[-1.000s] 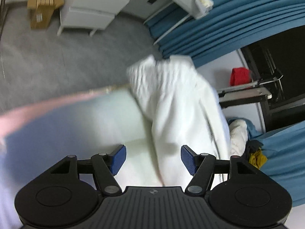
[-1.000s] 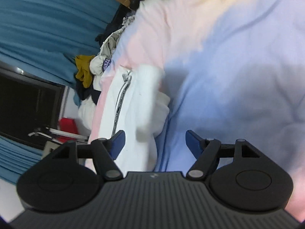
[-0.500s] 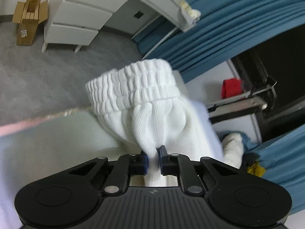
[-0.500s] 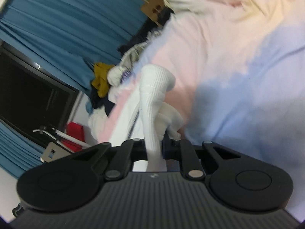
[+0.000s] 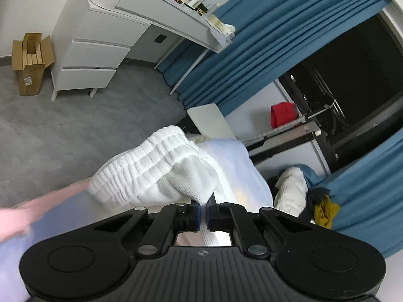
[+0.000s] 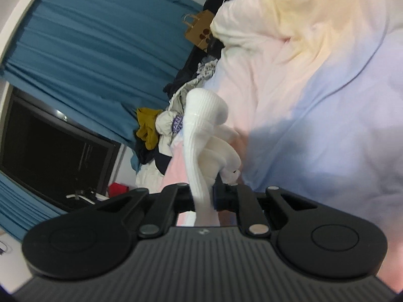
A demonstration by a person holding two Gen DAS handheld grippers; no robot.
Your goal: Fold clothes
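A white ribbed knit garment with an elastic band hangs bunched in front of my left gripper, whose blue pads are shut on its fabric. My right gripper is shut on another part of the same white garment, which rises as a narrow ribbed strip with folds beside it. Both hold it lifted over a bed with a pastel pink, yellow and lilac cover. The rest of the garment below the grippers is hidden.
A pile of mixed clothes lies by the bed's edge, also in the left wrist view. Blue curtains, a white dresser, a cardboard box on grey carpet, a dark window and a brown paper bag surround it.
Both grippers went from open to shut on the white garment and have lifted it off the bed cover; it now hangs bunched higher in both views.
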